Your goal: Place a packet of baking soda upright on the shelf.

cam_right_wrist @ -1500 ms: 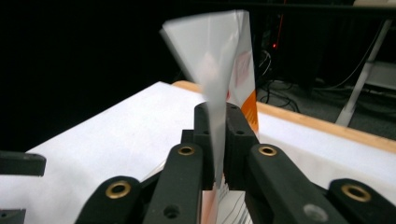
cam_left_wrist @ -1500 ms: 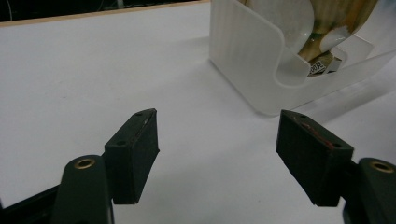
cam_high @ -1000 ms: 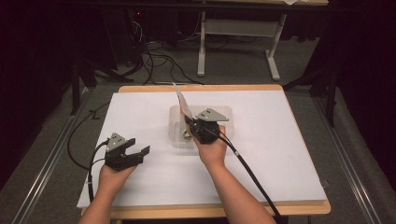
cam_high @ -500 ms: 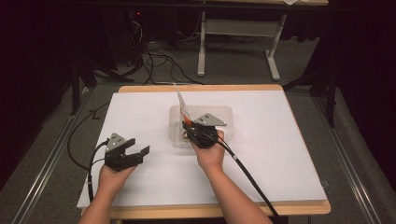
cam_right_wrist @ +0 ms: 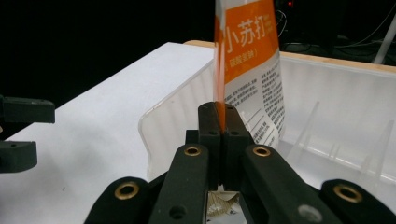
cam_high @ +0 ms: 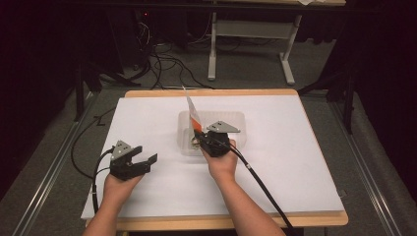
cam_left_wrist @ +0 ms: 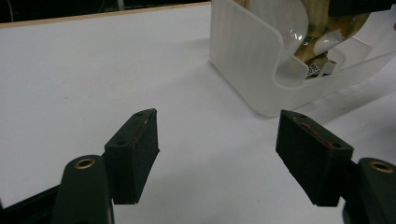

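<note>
High view: right tool [cam_high: 198, 139] was seen at the near-left part of the clear plastic bin [cam_high: 236, 118], mid tabletop [cam_high: 295, 162]. An orange-and-white packet [cam_high: 193, 110] was held upright in it, rising above the bin's left rim. Left tool [cam_high: 147, 163] was rested on the white tabletop, near-left of the bin and well apart from it, jaws spread, nothing between them.

Left gripper view: left tool [cam_left_wrist: 217, 147] jaws were seen wide apart over bare tabletop [cam_left_wrist: 93, 70]. The bin [cam_left_wrist: 247, 60] was seen ahead to the right, with small items inside, too obscured to identify.

Right gripper view: right tool [cam_right_wrist: 219, 122] jaws had just been closing and were clamped together on the lower edge of the packet [cam_right_wrist: 250, 60]. The packet was stood on end, orange at top with printed text below, just inside the bin wall [cam_right_wrist: 173, 116]. Crumpled material was glimpsed below the jaws; what it was couldn't be told.
</note>
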Tool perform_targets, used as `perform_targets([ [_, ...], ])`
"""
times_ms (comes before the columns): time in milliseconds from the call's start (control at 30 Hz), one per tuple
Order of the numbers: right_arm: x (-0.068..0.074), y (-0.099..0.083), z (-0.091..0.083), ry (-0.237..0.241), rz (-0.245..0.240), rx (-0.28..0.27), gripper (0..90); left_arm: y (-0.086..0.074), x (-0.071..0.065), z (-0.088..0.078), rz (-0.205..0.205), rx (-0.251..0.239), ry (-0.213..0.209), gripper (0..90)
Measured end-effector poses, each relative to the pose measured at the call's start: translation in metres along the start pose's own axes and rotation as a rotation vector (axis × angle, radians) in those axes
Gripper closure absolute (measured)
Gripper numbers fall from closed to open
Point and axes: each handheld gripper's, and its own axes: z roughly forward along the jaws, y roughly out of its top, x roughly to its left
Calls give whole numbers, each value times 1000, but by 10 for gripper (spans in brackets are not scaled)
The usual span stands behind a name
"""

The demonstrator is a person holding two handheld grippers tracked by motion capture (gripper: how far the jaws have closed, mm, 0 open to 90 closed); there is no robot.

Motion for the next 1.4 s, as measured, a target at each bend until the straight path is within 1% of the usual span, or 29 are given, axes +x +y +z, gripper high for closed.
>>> perform_targets([
  [133, 2, -5, 2, -1, -5, 0, 900, 0, 1, 0, -2, 4, 0, 303],
  [200, 3, -8, 4, -3, -4, 14, 900, 0, 0, 1, -1, 2, 0, 303],
  [233, 3, -11, 5, -4, -1, 20, 900, 0, 0, 0, 0, 0, 0, 303],
  [367, 2, -18, 4, -2, 22, 11, 900, 0, -1, 1, 3, 4, 1, 303],
  [467, 1, -21, 3, -4, 22, 14, 896, 0, -1, 1, 4, 7, -1, 303],
  [533, 1, -22, 2, -2, 24, 19, 859, 0, -1, 1, 7, 8, 0, 303],
  [567, 1, -21, 1, -2, 26, 17, 822, 0, -1, 1, 5, 7, 0, 303],
  [600, 2, -18, 0, -4, 30, 6, 774, 0, -1, 1, 3, 7, 0, 304],
  [633, 2, -14, -2, -7, 23, -9, 712, 0, -1, 1, 3, 6, 0, 303],
  [700, 3, -5, -4, -12, 21, -31, 664, 0, -1, 1, 4, 6, 0, 304],
  [733, 4, 1, -6, -14, 16, -44, 671, 0, -1, 1, 8, 6, 1, 303],
  [767, 4, 5, -6, -18, 7, -50, 699, 0, -1, 1, 7, 6, 0, 303],
  [800, 5, 9, -6, -21, 3, -52, 746, 0, -1, 1, 6, 7, 0, 303],
  [833, 5, 11, -6, -18, -7, -44, 824, 0, -1, 1, 6, 8, 0, 303],
  [900, 5, 11, -4, -24, -23, -29, 899, 0, 0, 1, 5, 8, 1, 303],
  [933, 5, 9, -3, -29, -28, -22, 900, 0, -1, 1, 5, 7, 1, 303],
  [1000, 6, 5, -1, -22, -34, -13, 900, 0, -1, 1, 7, 7, 1, 303],
  [1100, 8, 1, 1, -20, -40, -7, 900, 0, -2, 2, 10, 9, 0, 304],
  [1133, 8, 0, 1, -21, -50, -6, 900, 0, -2, 2, 10, 10, 0, 304],
  [1200, 9, 0, 1, -27, -51, -5, 896, 0, -2, 2, 12, 8, 0, 304],
  [1233, 9, 1, 0, -26, -46, -4, 884, 0, -2, 1, 11, 7, 0, 304],
  [1300, 8, 2, -1, -18, -47, -1, 817, 0, -1, 1, 10, 9, -1, 303],
  [1333, 8, 4, -2, -18, -38, -1, 775, 0, -1, 1, 9, 8, -1, 303],
  [1400, 8, 5, -4, -8, -40, -6, 697, 0, -1, 2, 9, 4, -4, 302],
])
